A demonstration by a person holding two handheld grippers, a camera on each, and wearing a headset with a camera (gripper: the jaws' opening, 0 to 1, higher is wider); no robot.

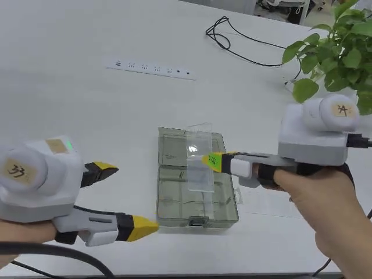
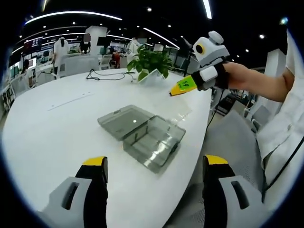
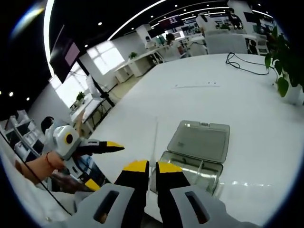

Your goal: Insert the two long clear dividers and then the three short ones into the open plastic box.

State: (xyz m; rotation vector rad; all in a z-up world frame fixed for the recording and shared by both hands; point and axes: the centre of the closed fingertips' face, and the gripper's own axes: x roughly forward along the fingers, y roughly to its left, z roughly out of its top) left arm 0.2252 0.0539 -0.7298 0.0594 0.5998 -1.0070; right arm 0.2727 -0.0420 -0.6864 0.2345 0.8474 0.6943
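The smoky clear plastic box lies open on the white table, its lid folded back flat on the far side. My right gripper is shut on a clear divider and holds it over the box's right half. In the right gripper view the divider shows edge-on as a thin line rising from the closed jaws, with the box just right of it. My left gripper stands open and holds nothing, left of the box and apart from it.
A white power strip lies at the back of the table. A black cable loops at the back right beside a leafy plant. Faint clear pieces lie on the table right of the box.
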